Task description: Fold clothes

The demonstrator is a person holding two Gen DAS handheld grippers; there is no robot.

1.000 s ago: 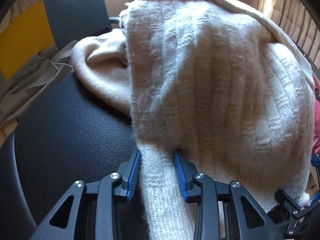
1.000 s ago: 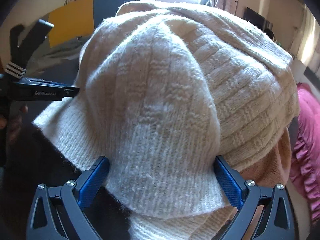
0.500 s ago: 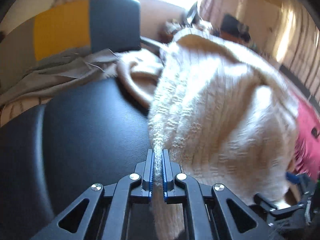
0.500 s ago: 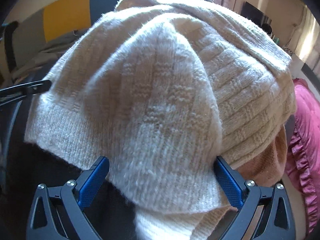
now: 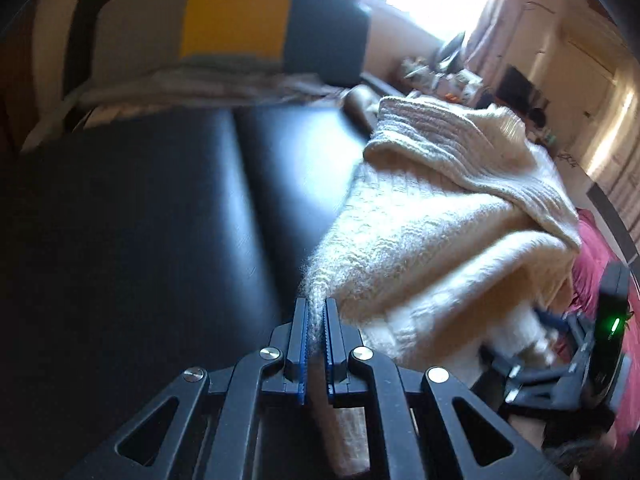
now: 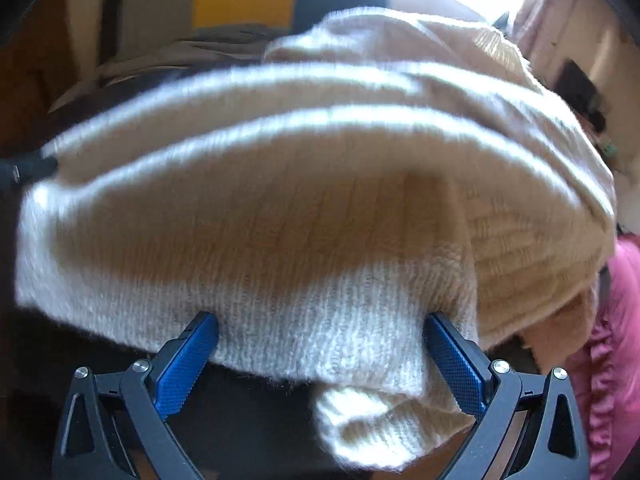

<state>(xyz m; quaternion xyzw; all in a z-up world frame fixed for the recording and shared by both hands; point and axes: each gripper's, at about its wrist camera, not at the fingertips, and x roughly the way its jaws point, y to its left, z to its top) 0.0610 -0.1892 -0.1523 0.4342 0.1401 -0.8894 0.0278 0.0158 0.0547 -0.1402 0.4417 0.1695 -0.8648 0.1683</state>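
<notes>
A cream ribbed knit sweater (image 5: 432, 216) lies bunched on a black leather seat (image 5: 160, 220). My left gripper (image 5: 315, 312) is shut on the sweater's edge, which stretches taut up and to the right. In the right wrist view the sweater (image 6: 320, 184) fills the frame, blurred. My right gripper (image 6: 320, 344) is open, its blue pads wide apart with the sweater's hem between them. The right gripper also shows at the lower right of the left wrist view (image 5: 560, 344), against the sweater.
A grey, yellow and dark blue cushion (image 5: 236, 28) stands behind the seat, with grey cloth (image 5: 200, 80) draped below it. A pink ruffled garment (image 6: 616, 344) lies at the right. A tan garment (image 6: 556, 324) lies under the sweater. A bright window is behind.
My left gripper closed on the sweater's edge, then pulled left and back, stretching the fabric and exposing more black seat. My right gripper stayed open as the sweater shifted across it.
</notes>
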